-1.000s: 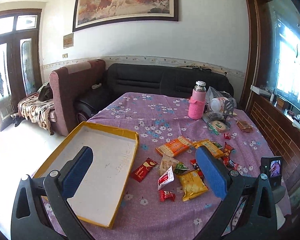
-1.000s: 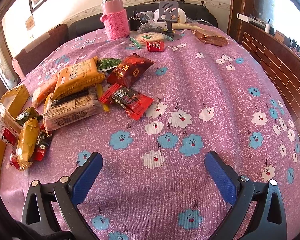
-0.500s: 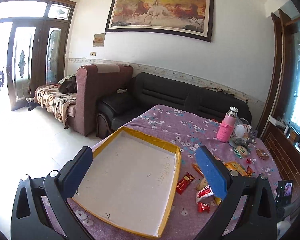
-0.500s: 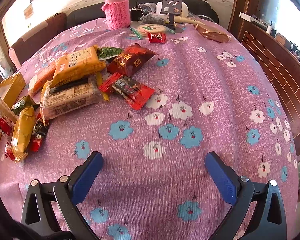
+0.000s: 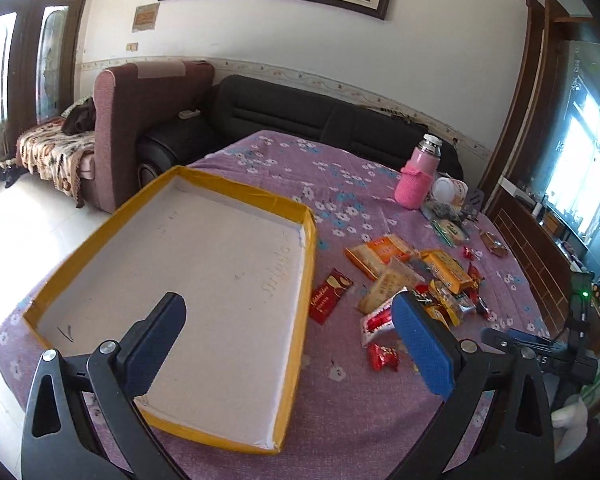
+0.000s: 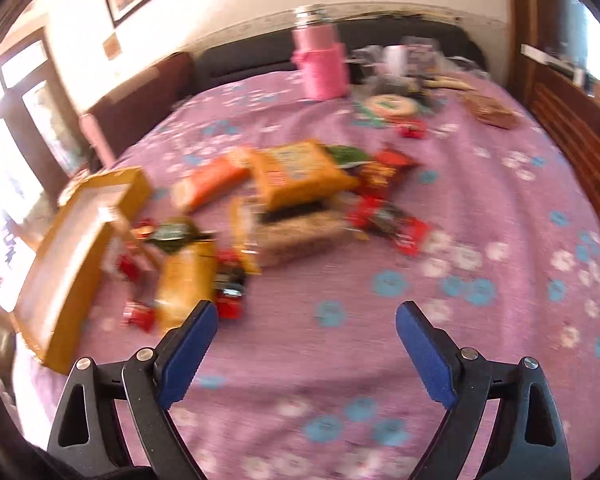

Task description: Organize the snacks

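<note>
A shallow tray (image 5: 306, 264) with yellow walls and a bare white floor lies on the purple flowered tablecloth (image 5: 340, 412). A pile of snack packets (image 5: 416, 276) lies right of it, with a dark red packet (image 5: 330, 294) nearest the tray. My left gripper (image 5: 288, 320) is open and empty above the tray's near right part. In the blurred right wrist view the snack pile (image 6: 296, 196) lies ahead and the tray (image 6: 52, 288) is at the left. My right gripper (image 6: 306, 320) is open and empty over the bare cloth.
A pink flask (image 5: 418, 178) stands at the table's far side with a cup, a phone stand and small packets beside it. Sofas (image 5: 276, 108) stand behind the table. My right gripper's arm shows at the right of the left wrist view (image 5: 540, 352).
The left gripper has swung back down and right, closer over the tray. The right gripper has pulled back and turned left, so the tray and more of the pile now show; its view is motion-blurred.
</note>
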The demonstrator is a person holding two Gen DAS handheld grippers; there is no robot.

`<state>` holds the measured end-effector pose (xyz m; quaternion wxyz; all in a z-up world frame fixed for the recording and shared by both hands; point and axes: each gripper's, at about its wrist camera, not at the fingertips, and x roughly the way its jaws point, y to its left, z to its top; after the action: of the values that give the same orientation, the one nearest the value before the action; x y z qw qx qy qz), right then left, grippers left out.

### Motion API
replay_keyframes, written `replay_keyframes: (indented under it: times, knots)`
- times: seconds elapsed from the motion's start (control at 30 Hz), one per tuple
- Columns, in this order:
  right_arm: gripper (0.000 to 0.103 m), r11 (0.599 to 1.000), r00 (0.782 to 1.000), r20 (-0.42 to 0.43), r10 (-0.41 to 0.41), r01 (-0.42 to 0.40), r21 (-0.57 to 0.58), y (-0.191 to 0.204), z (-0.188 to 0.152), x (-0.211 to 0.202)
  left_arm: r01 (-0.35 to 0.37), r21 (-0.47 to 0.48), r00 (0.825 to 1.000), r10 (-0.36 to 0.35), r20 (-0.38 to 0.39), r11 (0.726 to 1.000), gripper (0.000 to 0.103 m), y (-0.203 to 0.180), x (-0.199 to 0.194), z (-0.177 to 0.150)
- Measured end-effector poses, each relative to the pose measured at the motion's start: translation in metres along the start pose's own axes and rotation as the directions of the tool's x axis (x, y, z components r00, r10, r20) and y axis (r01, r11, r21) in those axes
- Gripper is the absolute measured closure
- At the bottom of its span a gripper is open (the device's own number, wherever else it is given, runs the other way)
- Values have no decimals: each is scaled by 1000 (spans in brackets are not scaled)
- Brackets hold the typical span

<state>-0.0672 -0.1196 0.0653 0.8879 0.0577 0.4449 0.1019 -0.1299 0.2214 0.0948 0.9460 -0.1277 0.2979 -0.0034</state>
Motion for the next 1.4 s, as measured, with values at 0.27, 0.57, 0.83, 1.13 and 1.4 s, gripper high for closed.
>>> replay_keyframes:
  times: [0.27,0.57,0.83,1.13,1.4]
  knots:
    - [14,987,998,-53,32,-40,-153,79,13,51,91,71,994,-87,-59,993,0,-26,12,-4]
    - [52,987,996,-86,3,-17,-161,85,6,67,143,157,984,-123,-127,977,0,-54,31,-9]
    - [56,994,993,-87,76,-82,-71,61,-1,55,170,260,971,-117,-208,950,7,-89,74,-18]
    - [58,990,987,-83,139,-140,-15,44,-5,46,170,274,952,-86,-293,947,83,-97,115,-21]
    - [62,986,983,-67,169,-169,5,40,-7,36,177,198,958,-123,-257,964,95,-84,98,-12]
